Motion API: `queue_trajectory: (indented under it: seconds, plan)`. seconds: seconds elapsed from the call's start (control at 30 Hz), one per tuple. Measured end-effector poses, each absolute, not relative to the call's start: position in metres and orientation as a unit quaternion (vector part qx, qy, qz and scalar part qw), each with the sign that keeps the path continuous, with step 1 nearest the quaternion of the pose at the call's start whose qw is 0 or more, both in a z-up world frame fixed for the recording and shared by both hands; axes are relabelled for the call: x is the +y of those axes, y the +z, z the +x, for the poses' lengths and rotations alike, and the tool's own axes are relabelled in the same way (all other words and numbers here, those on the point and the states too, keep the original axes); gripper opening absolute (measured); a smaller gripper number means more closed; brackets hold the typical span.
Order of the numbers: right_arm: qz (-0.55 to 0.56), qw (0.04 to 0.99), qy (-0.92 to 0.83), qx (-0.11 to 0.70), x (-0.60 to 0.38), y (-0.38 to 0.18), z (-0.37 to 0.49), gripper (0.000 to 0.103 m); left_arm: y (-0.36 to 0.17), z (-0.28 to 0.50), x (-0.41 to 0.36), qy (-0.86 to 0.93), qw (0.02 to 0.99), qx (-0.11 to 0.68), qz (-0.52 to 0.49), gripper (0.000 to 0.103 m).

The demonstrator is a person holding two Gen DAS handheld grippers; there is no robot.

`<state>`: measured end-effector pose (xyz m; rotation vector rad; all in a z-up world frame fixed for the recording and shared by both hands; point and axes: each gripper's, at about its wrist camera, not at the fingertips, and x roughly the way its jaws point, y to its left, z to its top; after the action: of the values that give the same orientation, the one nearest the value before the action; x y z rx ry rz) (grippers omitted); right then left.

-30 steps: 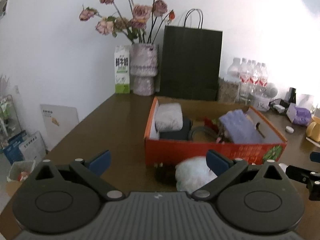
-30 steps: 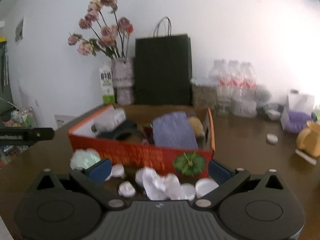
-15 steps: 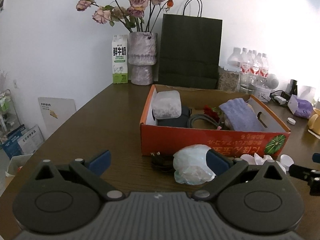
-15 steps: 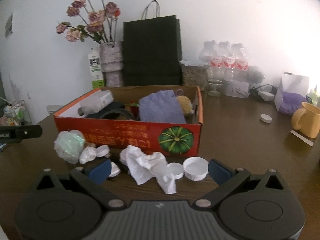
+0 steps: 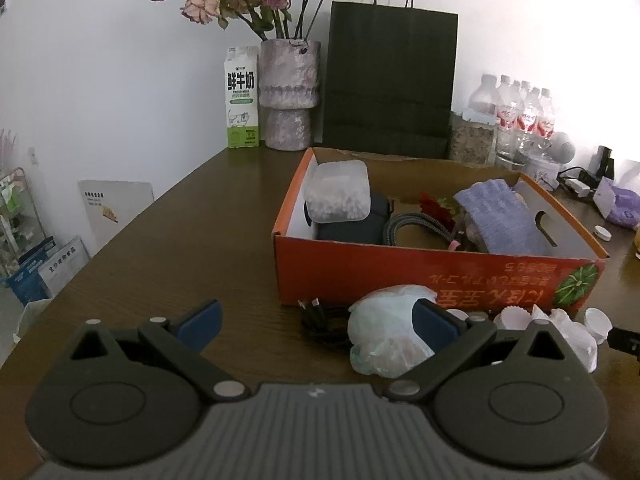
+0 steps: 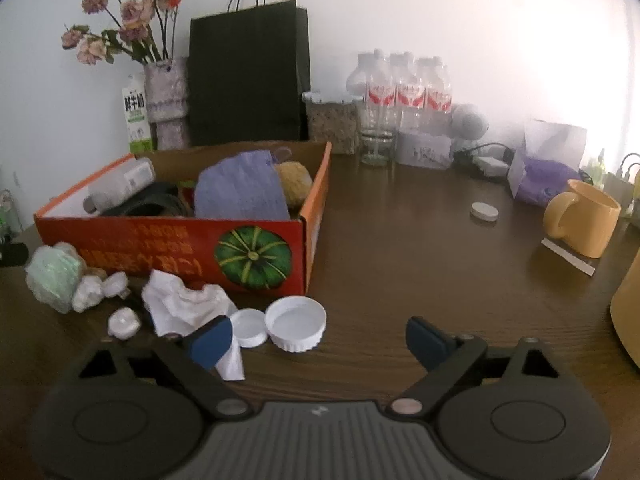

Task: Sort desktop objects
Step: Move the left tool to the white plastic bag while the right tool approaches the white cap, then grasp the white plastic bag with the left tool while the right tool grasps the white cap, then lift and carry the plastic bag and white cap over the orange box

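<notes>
White crumpled tissue [image 6: 184, 306] at lower left, on table [image 6: 400, 272] before orange box [image 6: 176, 248]: light, soft, best pinched at a raised fold. Large cap [image 6: 295, 322] beside it: stiff, light. Right gripper [image 6: 318, 336] wide, empty; left gripper [image 5: 316, 322] likewise wide, beside plastic bag [image 5: 386, 334].

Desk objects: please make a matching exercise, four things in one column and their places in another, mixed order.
Things:
1. yellow mug
2. milk carton
3. purple cloth
4. big white cap

Places:
A. inside the orange box
B. beside the flower vase
C. on the table in front of the box
D. far right of the table

Pairs: 1-D, 2-B, 3-A, 4-C
</notes>
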<state>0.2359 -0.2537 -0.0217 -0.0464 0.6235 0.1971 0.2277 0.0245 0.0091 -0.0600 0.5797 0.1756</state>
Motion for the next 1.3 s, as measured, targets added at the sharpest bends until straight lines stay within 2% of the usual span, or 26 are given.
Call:
queue_trajectory:
  seconds: [0.07, 0.17, 0.27, 0.33, 0.4, 0.53, 0.6, 0.67, 0.77, 0.83, 0.9, 0.93, 0.97, 1.17, 1.3]
  plan:
    - [-0.023, 0.945, 0.101, 0.310, -0.254, -0.025, 0.241, 0.090, 0.008, 0.232, 0.023, 0.085, 0.953, 0.288, -0.029, 0.103]
    - [-0.024, 0.943, 0.108, 0.315, -0.253, -0.027, 0.248, 0.083, 0.005, 0.238, 0.020, 0.083, 0.952, 0.293, -0.028, 0.103]
    - [-0.024, 0.941, 0.110, 0.320, -0.252, -0.028, 0.254, 0.082, 0.001, 0.244, 0.022, 0.069, 0.949, 0.304, -0.048, 0.103]
    - [-0.021, 0.939, 0.114, 0.323, -0.253, -0.030, 0.257, 0.078, -0.002, 0.248, 0.023, 0.067, 0.948, 0.307, -0.055, 0.103]
    - [-0.020, 0.938, 0.117, 0.327, -0.252, -0.031, 0.260, 0.069, -0.003, 0.250, 0.022, 0.070, 0.948, 0.307, -0.049, 0.103]
    - [-0.015, 0.936, 0.124, 0.329, -0.253, -0.034, 0.265, 0.063, -0.005, 0.253, 0.022, 0.061, 0.948, 0.308, -0.053, 0.103]
    - [-0.012, 0.936, 0.129, 0.328, -0.252, -0.034, 0.265, 0.057, -0.006, 0.254, 0.021, 0.055, 0.949, 0.307, -0.055, 0.098]
    - [-0.012, 0.935, 0.134, 0.327, -0.251, -0.034, 0.266, 0.054, -0.007, 0.256, 0.020, 0.049, 0.949, 0.307, -0.056, 0.087]
    - [-0.012, 0.931, 0.146, 0.334, -0.250, -0.037, 0.267, 0.040, -0.008, 0.256, 0.018, 0.033, 0.950, 0.305, -0.063, 0.072]
    - [-0.012, 0.931, 0.148, 0.333, -0.250, -0.038, 0.267, 0.039, -0.009, 0.256, 0.015, 0.025, 0.950, 0.305, -0.061, 0.065]
    - [-0.008, 0.931, 0.153, 0.331, -0.250, -0.038, 0.267, 0.039, -0.010, 0.255, 0.011, 0.016, 0.951, 0.302, -0.055, 0.052]
    - [-0.008, 0.931, 0.154, 0.330, -0.250, -0.038, 0.266, 0.039, -0.010, 0.255, 0.010, 0.011, 0.952, 0.301, -0.056, 0.041]
    - [-0.010, 0.932, 0.154, 0.329, -0.250, -0.038, 0.266, 0.039, -0.011, 0.254, 0.008, 0.006, 0.953, 0.299, -0.056, 0.038]
    - [-0.010, 0.936, 0.154, 0.317, -0.250, -0.034, 0.262, 0.039, -0.009, 0.250, 0.002, 0.010, 0.956, 0.292, -0.043, 0.030]
    - [-0.007, 0.940, 0.150, 0.307, -0.252, -0.030, 0.260, 0.039, -0.004, 0.245, 0.002, 0.011, 0.958, 0.284, -0.041, 0.030]
